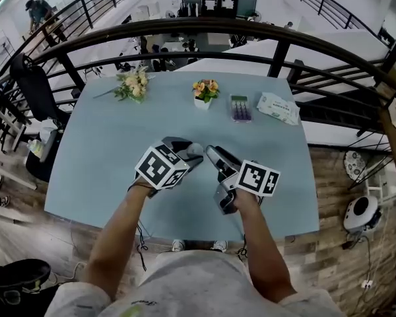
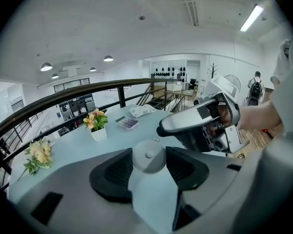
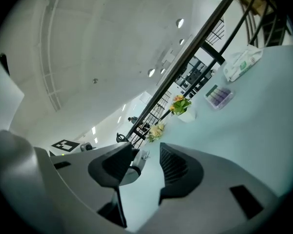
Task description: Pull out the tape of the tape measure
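While your left gripper (image 2: 146,152) pinches the round tape measure (image 2: 149,164) above the worktop (image 1: 119,167), your right gripper (image 3: 146,153) hovers just beside it. Its jaws stand spread.

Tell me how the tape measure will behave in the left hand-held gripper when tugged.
The tape measure looks round and smooth-cased, so it may swivel or slip between the left hand-held gripper's dark pads. It looks small and rigid: probably light, unlikely to deform. With only its sides clamped, a hard tug could pull it forward.
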A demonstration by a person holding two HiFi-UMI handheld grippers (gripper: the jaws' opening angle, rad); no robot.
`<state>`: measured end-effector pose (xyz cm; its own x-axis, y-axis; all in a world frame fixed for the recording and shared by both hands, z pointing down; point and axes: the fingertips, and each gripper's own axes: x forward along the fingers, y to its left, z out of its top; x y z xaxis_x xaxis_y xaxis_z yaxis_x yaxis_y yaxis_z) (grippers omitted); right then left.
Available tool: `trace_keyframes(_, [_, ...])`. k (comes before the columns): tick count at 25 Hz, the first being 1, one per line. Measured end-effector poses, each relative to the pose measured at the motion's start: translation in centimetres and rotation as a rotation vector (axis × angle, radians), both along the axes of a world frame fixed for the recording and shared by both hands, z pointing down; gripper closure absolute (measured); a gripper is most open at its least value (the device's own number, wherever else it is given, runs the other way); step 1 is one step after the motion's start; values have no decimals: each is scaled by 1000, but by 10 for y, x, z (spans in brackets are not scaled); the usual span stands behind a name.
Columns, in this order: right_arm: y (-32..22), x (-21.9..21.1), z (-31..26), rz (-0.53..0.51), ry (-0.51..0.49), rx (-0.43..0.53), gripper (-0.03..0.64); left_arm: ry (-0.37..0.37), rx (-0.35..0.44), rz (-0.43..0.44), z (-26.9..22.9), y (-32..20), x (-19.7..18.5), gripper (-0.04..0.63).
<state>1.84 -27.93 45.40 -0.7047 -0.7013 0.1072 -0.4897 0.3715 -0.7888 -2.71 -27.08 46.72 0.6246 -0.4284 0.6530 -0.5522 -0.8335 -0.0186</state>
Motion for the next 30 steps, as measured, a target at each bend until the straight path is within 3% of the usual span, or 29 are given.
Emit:
trace_keyframes(10, [3,-12,-9,-10,-220,-67,508,6,10,-11,-11,8,0,382])
trace_keyframes(18, [8,-11,1,6,-202,-88,540,5,8,0,-8,15,4,382])
trace_keyframes(21, [8,-9,2,13,-195,-85,583,2,9,3,-7,16,5,382])
trace_keyframes(30, [8,-4,3,17,-191,-70,595,-9,16,14,-6,15,11,382])
